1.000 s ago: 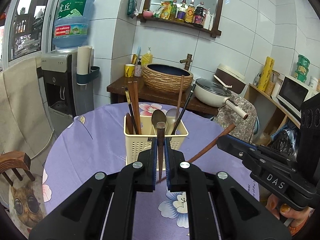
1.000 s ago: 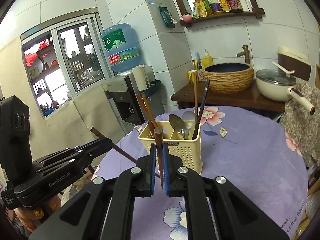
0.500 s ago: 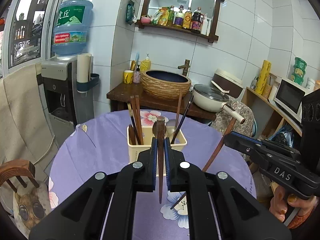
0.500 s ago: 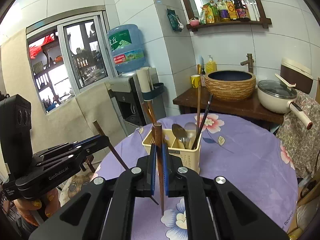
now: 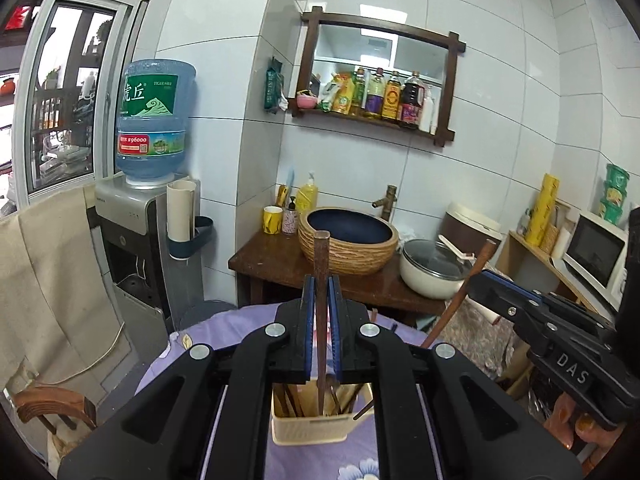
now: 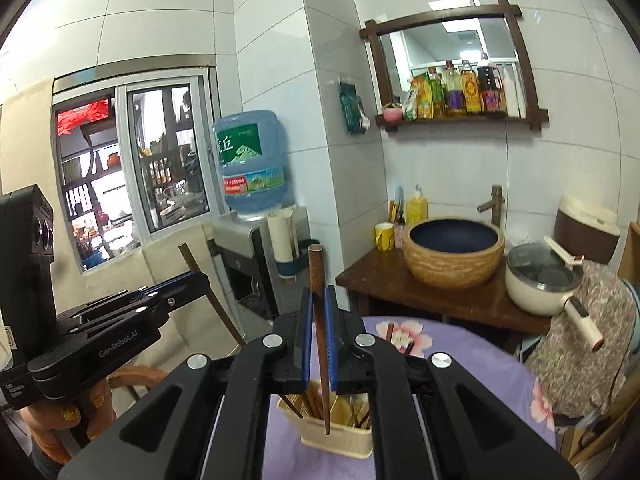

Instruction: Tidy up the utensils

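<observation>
A dark wooden chopstick (image 5: 321, 304) stands upright above the cream utensil basket (image 5: 310, 426), pinched between the pads of the left gripper (image 5: 321, 330). The right gripper (image 6: 319, 332) likewise clamps a second chopstick (image 6: 320, 320) above the same basket, which sits on the purple floral tablecloth (image 6: 460, 344) and holds more utensils.

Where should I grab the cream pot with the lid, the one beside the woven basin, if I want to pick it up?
Grip the cream pot by its long straight handle, which juts out toward the table past the counter's edge. Come from the table side, closing across the handle's width; the round body looks too wide.
</observation>
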Demonstrator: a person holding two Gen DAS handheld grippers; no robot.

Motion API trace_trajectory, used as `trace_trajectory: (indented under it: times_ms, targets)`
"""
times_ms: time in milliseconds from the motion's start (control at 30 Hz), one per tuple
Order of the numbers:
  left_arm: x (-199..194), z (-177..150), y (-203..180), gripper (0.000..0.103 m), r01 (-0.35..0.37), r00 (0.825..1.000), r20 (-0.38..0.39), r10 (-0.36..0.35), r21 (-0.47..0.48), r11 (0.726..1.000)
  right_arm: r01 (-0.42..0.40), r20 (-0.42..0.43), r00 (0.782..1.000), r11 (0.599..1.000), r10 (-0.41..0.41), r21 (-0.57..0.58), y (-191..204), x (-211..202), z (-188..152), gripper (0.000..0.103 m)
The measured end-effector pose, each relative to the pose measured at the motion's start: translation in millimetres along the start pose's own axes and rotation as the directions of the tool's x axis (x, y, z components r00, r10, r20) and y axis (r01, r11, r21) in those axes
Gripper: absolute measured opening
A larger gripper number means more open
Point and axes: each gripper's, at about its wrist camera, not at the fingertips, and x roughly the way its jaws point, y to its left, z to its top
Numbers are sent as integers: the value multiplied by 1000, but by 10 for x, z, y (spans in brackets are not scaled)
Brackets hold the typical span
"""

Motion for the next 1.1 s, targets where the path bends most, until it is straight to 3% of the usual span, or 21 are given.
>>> trace_trajectory:
  times_ms: [167, 533, 600, 767, 833, 900, 967, 1000, 1033, 1067, 1100]
  targets:
    - [391, -57, 58, 7, -33, 999, -42, 32, -4, 999, 18, -30, 999, 1000, -18, 4, -99, 345, -158, 6]
    - [1226, -982, 187, 7, -58, 973, -225, 55, -9, 998, 62, -166, 985, 997, -55, 41, -316, 974, -918, 6]
    - [1322, -1109, 213, 7, -59, 966, -254, 53, -15, 998, 61, -177, 983, 997, -51, 50, -344, 1018, -986, 1]
    - [1388, -1211, 228, 7, -61, 966, -253, 54, -20, 998, 75, -152, 986, 996, -67, 52, -407, 1013, -1027, 1]
    - [1334, -1188, 227, 7, -50, 971, -233, 44, -21, 999, 72, -138, 988, 996, -64, 49, -414, 958, -1032, 13]
    - [1248, -1168, 191, 7, -57, 976, -208, 56, 0, 998, 81, -102, 992, 995, -76, 53, -419, 859, -1047, 42]
    - [1110, -1162, 154, 14, -50, 983, -177, 52, 14, 999, 92, -78, 993, 995, -89, 42, -393, 760, -1062, 46]
    - [1023, -1173, 144, 27, -53, 986, -159, 54, 15, 998, 106, -67, 992, 994, -104, 31, -375, 698, -1077, 46]
    - [941, -1186, 129, 49, -56, 988, -143, 57, 12, 998, 116, -55, 992, 993, -115, 25, -360, 630, -1094, 46]
    - [824, -1214, 124, 60, -56, 992, -116, 57, 6, 998, 121, -46, 992, 992, -120, 23, -351, 562, -1115, 48]
    - [731, -1236, 117, 78, -58, 994, -92, 58, 2, 998, 128, -36, 991, 991, -128, 21, -339, 472, -1149, 52]
